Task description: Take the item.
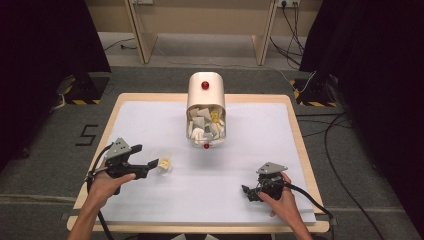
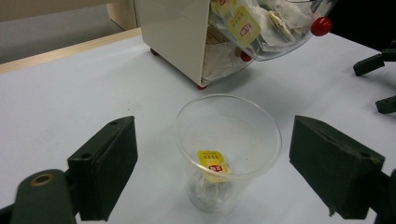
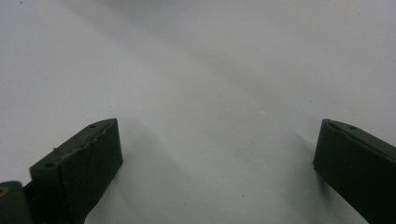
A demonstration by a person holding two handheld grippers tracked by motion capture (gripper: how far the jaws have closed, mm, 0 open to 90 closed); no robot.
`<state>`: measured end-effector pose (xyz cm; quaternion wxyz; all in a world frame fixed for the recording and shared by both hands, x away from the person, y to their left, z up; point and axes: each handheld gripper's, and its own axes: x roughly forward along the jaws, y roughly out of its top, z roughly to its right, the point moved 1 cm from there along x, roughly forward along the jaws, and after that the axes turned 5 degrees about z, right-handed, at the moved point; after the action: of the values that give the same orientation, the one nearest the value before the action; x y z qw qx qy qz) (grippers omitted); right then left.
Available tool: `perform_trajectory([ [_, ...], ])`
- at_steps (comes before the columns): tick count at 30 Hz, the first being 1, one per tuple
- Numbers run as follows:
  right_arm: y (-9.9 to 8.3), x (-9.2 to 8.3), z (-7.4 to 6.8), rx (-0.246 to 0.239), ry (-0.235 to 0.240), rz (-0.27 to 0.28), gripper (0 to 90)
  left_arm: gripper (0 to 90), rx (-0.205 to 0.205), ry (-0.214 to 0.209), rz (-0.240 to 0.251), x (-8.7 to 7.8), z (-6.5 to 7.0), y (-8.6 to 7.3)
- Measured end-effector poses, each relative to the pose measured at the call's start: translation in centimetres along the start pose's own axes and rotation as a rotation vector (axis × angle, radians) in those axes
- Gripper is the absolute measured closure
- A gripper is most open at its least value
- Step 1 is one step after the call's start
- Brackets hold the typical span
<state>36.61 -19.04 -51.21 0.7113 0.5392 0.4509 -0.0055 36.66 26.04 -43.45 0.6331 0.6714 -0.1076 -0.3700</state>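
A clear plastic cup [image 2: 228, 149] stands upright on the bench [image 1: 150, 200], mouth up, long axis vertical, with one yellow-tagged tea bag [image 2: 212, 167] already inside — so the loading seems done. The left hand-held gripper [image 2: 212, 175] brackets it, jaws wide apart, gripping nothing. Beyond, the tea-bag dispenser [image 1: 205, 107] stands open; the right hand-held gripper [image 1: 250, 192] rests spread and empty.

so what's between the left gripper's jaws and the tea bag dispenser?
The clear plastic cup, upright with a yellow-tagged tea bag inside, stands just beyond the open left gripper; past it, bare white table up to the dispenser. Left gripper view.
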Motion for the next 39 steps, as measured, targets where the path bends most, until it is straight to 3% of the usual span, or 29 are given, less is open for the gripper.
perform_trajectory([
  [5,0.0,0.0,0.0,0.000,0.000,0.000,1.7,14.8,-0.015,-0.004,0.035,-0.5,0.1,-0.8],
  [25,0.0,0.0,0.0,-0.002,0.000,0.001,1.7,15.1,-0.046,0.031,0.015,-2.0,-0.5,-3.3],
  [32,0.0,0.0,0.0,0.000,0.000,0.000,1.6,15.2,-0.053,0.044,-0.016,-2.3,-0.6,-4.7],
  [39,0.0,0.0,0.0,0.000,0.000,0.000,1.6,15.3,-0.047,0.054,-0.081,-2.1,-0.6,-6.4],
])
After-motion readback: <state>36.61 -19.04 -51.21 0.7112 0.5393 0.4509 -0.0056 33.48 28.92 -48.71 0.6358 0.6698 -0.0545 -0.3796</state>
